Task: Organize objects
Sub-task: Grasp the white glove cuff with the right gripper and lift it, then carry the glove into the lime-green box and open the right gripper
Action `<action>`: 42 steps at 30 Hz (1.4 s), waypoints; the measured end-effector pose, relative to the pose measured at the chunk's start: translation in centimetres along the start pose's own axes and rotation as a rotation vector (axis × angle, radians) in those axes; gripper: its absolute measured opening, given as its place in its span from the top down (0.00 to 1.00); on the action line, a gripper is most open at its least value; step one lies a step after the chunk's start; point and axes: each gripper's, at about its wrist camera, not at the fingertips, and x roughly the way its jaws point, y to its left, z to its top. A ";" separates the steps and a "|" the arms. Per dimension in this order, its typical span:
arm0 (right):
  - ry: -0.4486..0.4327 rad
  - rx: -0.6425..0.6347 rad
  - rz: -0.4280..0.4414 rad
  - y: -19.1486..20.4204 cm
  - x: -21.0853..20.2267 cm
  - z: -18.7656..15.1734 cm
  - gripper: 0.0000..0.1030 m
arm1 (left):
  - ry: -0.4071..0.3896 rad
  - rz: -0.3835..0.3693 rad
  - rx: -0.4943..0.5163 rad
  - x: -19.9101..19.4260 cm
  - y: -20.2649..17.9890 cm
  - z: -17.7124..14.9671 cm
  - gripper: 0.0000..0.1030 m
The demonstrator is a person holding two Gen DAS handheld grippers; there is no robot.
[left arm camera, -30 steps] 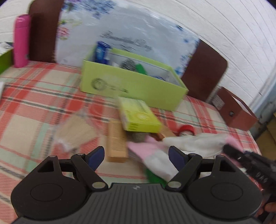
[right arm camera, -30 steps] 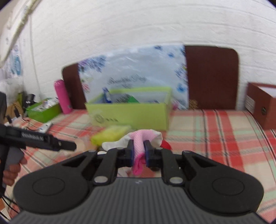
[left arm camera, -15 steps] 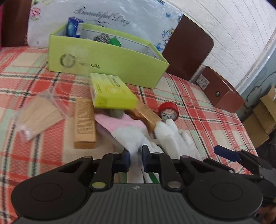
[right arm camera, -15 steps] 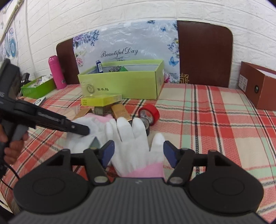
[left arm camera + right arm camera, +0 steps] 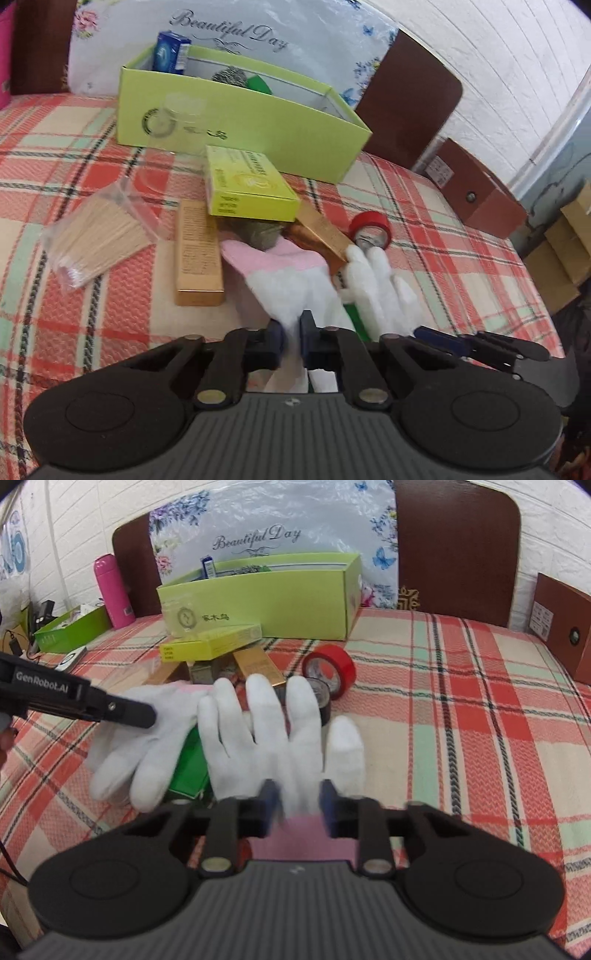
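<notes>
Plainly, "Beautiful Day" runs across the floral sheet [image 5: 258,520] behind the green box [image 5: 266,598], and "GenRobot.AI" marks the left gripper [image 5: 291,332], clamped on one white glove [image 5: 291,284]. The right gripper [image 5: 297,801] stands apart around the other glove [image 5: 273,734]. The checked tablecloth [image 5: 461,709] lies bare rightward.

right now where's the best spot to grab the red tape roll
Take the red tape roll with a claw across its rim from above on its right, open side. It stands tilted on edge against a darker roll, with glove fingers crowding its left and front.
</notes>
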 end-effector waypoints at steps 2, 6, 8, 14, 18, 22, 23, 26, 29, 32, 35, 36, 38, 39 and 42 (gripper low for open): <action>-0.030 -0.002 0.015 0.0 -0.9 0.6 0.92 | -0.028 -0.016 0.008 -1.0 -0.2 0.7 0.92; -0.095 -0.025 0.018 0.3 -2.0 2.1 0.94 | -0.127 -0.044 0.010 -3.8 -0.6 2.5 0.92; -0.103 -0.026 0.028 0.3 -1.9 2.2 0.91 | -0.177 -0.038 0.012 -5.1 -0.8 3.1 0.92; 0.015 -0.071 0.020 1.1 0.9 -0.2 0.27 | -0.187 0.019 0.019 -5.6 -0.7 2.7 0.89; -0.002 -0.081 -0.022 1.0 1.6 -0.8 0.40 | -0.063 0.044 0.054 -2.7 -0.8 0.8 0.37; -0.012 -0.015 -0.045 -0.1 1.3 -0.2 0.85 | -0.007 0.044 0.054 -0.4 -0.6 -0.8 0.39; -0.016 0.011 -0.035 -0.5 1.0 -0.1 0.88 | -0.005 0.037 0.043 -0.1 -0.4 -0.9 0.59; -0.052 0.061 -0.008 -1.2 -0.4 0.3 0.89 | 0.008 0.008 0.026 -0.3 -0.1 -0.4 0.94; -0.103 0.095 0.026 -1.7 -2.0 1.4 0.90 | -0.048 -0.013 0.026 -2.3 -0.5 0.6 0.95; -0.153 0.115 0.070 -1.9 -3.3 2.9 0.90 | -0.128 -0.038 0.022 -4.6 -0.8 1.9 0.96; -0.194 0.101 0.095 -1.6 -4.1 4.7 0.90 | -0.194 -0.034 0.042 -6.4 -1.5 3.3 0.96; -0.207 0.095 0.104 -1.5 -4.3 5.2 0.90 | -0.210 -0.039 0.049 -6.9 -1.7 3.8 0.96; -0.235 0.078 0.112 -1.3 -4.6 6.6 0.90 | -0.246 -0.049 0.061 -7.7 -2.2 5.0 0.96; -0.250 0.066 0.109 -1.1 -4.7 7.3 0.90 | -0.261 -0.050 0.067 -8.0 -2.4 5.7 0.96; -0.294 0.033 0.107 -0.5 -4.6 9.5 0.90 | -0.308 -0.051 0.088 -8.6 -3.1 7.7 0.96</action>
